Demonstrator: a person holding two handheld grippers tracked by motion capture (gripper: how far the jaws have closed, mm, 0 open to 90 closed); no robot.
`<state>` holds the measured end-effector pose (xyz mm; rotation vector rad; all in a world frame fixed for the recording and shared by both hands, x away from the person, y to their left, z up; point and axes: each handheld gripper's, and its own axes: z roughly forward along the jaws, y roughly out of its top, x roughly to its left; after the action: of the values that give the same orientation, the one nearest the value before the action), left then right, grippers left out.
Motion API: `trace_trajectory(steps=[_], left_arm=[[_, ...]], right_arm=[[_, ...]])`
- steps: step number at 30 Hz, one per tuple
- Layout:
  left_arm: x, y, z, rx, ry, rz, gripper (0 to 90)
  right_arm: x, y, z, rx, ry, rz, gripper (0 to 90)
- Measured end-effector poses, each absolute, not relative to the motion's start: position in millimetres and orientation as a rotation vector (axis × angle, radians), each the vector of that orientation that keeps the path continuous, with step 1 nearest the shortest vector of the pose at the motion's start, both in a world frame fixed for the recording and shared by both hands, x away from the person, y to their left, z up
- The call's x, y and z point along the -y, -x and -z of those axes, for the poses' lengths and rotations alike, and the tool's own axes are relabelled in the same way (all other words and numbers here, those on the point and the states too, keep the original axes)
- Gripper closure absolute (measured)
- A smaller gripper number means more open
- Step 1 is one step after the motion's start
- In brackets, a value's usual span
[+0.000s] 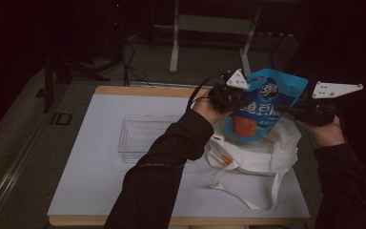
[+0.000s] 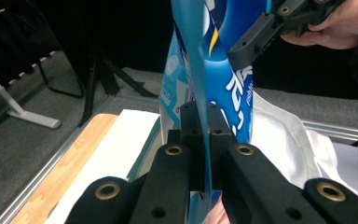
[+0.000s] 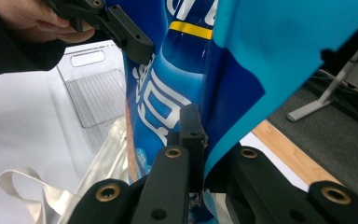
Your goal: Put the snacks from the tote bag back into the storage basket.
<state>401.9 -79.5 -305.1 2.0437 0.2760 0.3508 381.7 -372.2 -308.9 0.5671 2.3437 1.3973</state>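
Observation:
A blue snack bag (image 1: 262, 107) with white lettering and an orange picture hangs upright in the air over a white tote bag (image 1: 252, 155). My left gripper (image 1: 244, 102) is shut on the bag's left edge, and my right gripper (image 1: 287, 110) is shut on its right edge. In the left gripper view the black jaws (image 2: 204, 128) pinch the thin blue film (image 2: 228, 84), with the other gripper (image 2: 256, 42) at the top right. In the right gripper view the jaws (image 3: 196, 133) clamp the snack bag (image 3: 168, 88), and the other gripper (image 3: 123, 30) grips it at the upper left.
A clear plastic tray (image 1: 140, 133) lies left of the tote bag on the white table cover (image 1: 90, 181). The tote's handle loops (image 1: 248, 193) trail toward the near edge. Metal stand legs (image 1: 174, 52) and cables stand on the floor beyond the table.

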Motion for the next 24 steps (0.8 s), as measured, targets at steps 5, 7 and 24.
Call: trace_trajectory(steps=[5, 7, 24], left_arm=[[66.2, -397.6, 296.8, -0.279, -2.049, -0.363, 90.0], [60.3, -396.4, 294.1, -0.285, -2.048, -0.365, 90.0], [5.5, -382.3, 277.6, -0.335, -2.055, -0.425, 90.0]], right_arm=[[359.7, -382.3, 301.8, -2.356, -0.536, -1.409, 88.8], [354.4, -382.8, 299.3, -2.359, -0.526, -1.413, 88.8], [299.6, -389.0, 284.6, -2.393, -0.419, -1.443, 88.8]])
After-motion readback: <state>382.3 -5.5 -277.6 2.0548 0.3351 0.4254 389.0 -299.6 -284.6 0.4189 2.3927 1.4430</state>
